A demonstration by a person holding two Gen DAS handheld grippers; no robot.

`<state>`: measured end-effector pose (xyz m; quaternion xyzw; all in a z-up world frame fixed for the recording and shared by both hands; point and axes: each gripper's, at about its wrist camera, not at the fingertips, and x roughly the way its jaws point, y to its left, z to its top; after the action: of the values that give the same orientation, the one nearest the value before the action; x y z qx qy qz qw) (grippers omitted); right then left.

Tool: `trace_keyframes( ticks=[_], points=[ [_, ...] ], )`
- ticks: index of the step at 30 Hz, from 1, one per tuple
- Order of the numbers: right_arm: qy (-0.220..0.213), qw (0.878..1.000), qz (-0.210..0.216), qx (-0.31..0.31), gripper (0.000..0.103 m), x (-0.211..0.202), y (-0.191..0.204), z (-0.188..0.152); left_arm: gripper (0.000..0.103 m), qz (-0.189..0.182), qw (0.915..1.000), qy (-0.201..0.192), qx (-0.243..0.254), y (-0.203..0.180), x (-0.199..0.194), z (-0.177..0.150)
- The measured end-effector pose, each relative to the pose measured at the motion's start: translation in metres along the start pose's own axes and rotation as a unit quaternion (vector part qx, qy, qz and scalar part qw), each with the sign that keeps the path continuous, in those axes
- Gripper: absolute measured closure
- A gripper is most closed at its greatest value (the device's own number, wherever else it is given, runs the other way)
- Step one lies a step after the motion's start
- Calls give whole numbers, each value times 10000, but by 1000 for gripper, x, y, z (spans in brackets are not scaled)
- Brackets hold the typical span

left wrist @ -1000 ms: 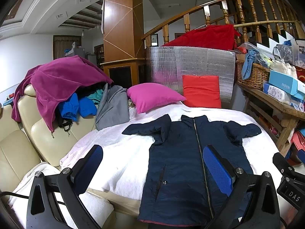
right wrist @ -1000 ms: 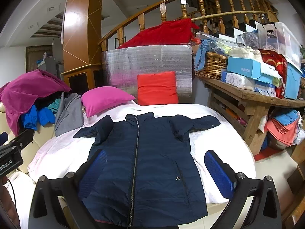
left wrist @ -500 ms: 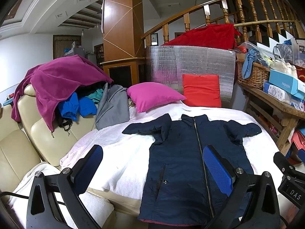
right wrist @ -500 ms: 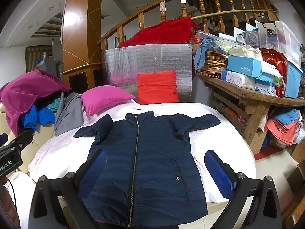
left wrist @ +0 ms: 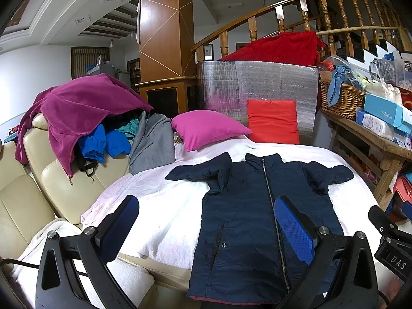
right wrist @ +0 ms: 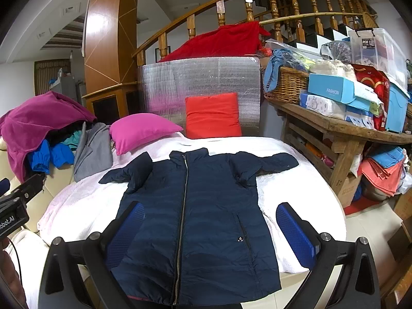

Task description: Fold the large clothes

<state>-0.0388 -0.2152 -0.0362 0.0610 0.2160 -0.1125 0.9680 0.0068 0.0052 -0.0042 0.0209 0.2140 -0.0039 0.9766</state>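
The navy quilted zip-front jacket lies flat, front up and zipped, on the white cloth-covered surface, its hem hanging over the near edge and its collar toward the far edge; both short sleeves spread outward. The left gripper hovers above the near edge with its blue-padded jaws wide apart, holding nothing, one finger over bare white cloth and the other over the jacket's middle. The right gripper hangs likewise with jaws spread, straddling the jacket's lower half without touching it.

A woven wicker basket on the rough wooden side table holds crumpled blue cloth and other fabric. Beside it stand light blue cardboard boxes, and behind them a clear plastic storage bin whose contents are unclear.

At the surface's far edge rest a magenta pillow and a red square cushion against a silver foil panel. On the cream leather sofa by the left edge sits a heap of clothes topped by a magenta fleece garment.
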Motion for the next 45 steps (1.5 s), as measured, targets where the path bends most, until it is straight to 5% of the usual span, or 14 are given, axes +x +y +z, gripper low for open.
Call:
trace_keyframes(
  ticks=[32, 38, 45],
  points=[
    [220, 9994, -82, 243, 0, 38, -31, 11, 0, 89, 9994, 236, 222, -30, 36, 9],
    [311, 9985, -28, 457, 0, 70, -56, 27, 0, 160, 9986, 406, 312, -46, 70, 16],
    [644, 9941, 176, 856, 0, 139, -106, 42, 0, -22, 9929, 1147, 317, -77, 171, 14]
  ],
)
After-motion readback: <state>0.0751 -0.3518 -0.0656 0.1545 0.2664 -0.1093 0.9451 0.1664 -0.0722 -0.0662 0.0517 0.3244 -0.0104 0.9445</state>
